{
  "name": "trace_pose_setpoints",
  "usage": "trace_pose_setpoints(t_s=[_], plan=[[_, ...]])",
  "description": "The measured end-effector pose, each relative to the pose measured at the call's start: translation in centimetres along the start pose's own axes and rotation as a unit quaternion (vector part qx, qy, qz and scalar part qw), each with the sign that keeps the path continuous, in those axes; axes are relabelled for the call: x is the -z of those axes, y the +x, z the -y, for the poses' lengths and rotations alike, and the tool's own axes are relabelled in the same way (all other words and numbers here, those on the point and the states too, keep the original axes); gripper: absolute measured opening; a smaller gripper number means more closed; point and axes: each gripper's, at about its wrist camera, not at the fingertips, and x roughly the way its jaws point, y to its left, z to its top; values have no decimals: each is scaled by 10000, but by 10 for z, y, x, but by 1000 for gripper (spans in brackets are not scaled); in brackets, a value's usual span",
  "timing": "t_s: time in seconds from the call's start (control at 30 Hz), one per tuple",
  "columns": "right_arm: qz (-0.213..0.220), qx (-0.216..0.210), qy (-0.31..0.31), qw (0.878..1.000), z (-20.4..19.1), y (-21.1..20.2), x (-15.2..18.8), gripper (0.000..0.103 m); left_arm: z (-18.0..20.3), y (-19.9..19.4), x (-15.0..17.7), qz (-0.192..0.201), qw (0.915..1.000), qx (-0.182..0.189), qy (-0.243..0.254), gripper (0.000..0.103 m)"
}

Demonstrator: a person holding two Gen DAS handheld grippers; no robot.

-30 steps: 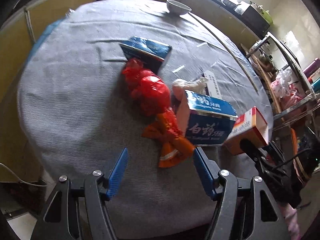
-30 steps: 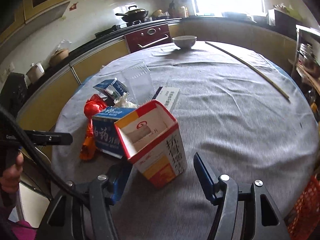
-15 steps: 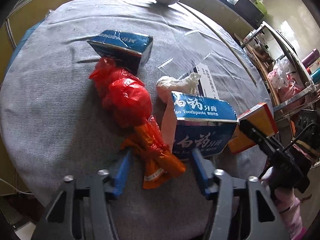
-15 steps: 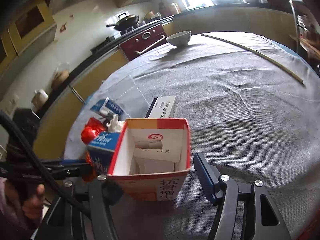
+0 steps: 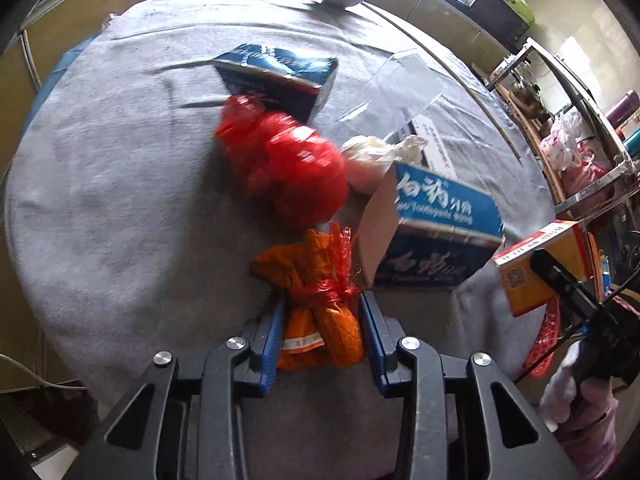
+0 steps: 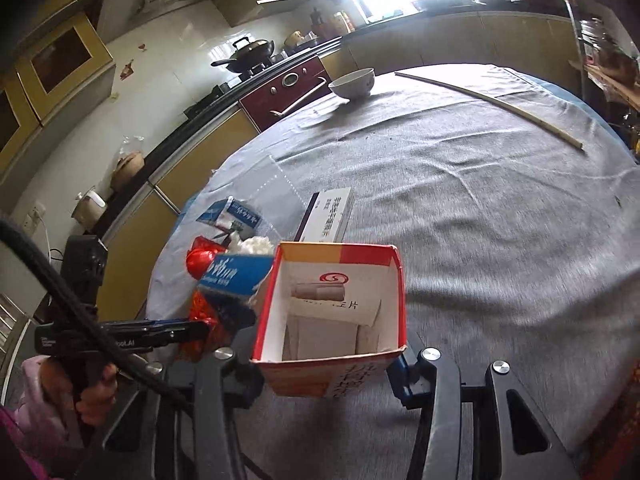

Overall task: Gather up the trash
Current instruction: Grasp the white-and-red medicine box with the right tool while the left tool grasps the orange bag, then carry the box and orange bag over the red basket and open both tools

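We close left gripper jaws on orange wrapper bundle, right gripper jaws on open medicine box; both near bench edge, for carrying off.

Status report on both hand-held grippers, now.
Left hand-held gripper closing around the orange wrapper. Right hand-held gripper closing around the open red-and-orange box. Blue toothpaste box crowds both.

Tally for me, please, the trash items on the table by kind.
Cardboard boxes: 4 (toothpaste box, dark blue box, red-and-orange box, white box)
Plastic bags: 2 (red bag, orange bag)
Crumpled tissue: 1
Clear plastic container: 1
Total: 8
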Motion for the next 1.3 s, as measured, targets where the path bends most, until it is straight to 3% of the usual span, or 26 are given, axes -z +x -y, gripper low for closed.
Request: trace_pose_setpoints(t_s=[0.3,0.67,1.0,1.3], plan=[[-242,42,-57,9997,-13,-1,21,52,-4,-7,6,-15,9995,-294,113,39],[32,21,-78,10000,-18,-27,26,52,15,-17,15,407,9971,-568,307,33],[397,238,195,9987,6,-64,27,52,85,-65,31,1199,9845,-375,1225,33],[688,586,265,9956,23,-105,36,52,154,-62,51,1293,9670,-121,2191,34]])
